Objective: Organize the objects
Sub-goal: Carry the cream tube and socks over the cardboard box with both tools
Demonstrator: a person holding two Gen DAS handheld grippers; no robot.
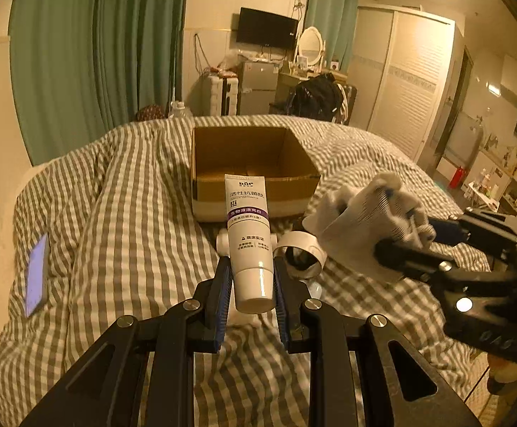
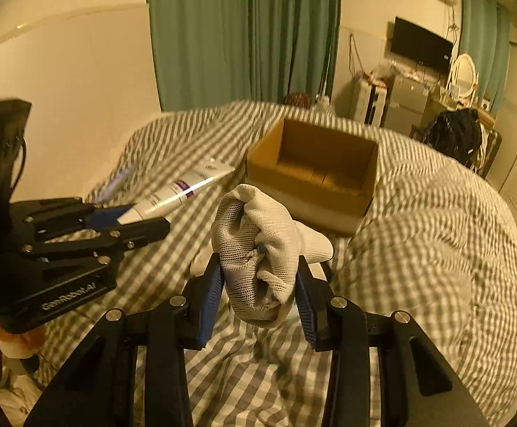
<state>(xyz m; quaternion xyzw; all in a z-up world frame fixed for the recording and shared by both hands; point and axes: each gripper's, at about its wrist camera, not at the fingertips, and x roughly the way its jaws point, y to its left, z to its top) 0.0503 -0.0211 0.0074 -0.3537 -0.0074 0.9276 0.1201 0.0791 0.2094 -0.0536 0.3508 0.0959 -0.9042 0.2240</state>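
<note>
My left gripper (image 1: pixel 252 277) is shut on a white tube with a purple band (image 1: pixel 248 235), cap end toward me, held above the checked bedcover. It also shows at the left of the right wrist view (image 2: pixel 173 194). My right gripper (image 2: pixel 258 277) is shut on a bundled white mesh cloth (image 2: pixel 258 249), also seen at the right of the left wrist view (image 1: pixel 365 220). An open empty cardboard box (image 1: pixel 251 163) sits on the bed just beyond both grippers; it also shows in the right wrist view (image 2: pixel 315 174).
A white tape roll (image 1: pixel 303 252) and a small white object (image 1: pixel 223 240) lie on the cover below the tube. A phone (image 1: pixel 37 277) lies at the bed's left. Wall and green curtains at left, wardrobe and furniture beyond the bed.
</note>
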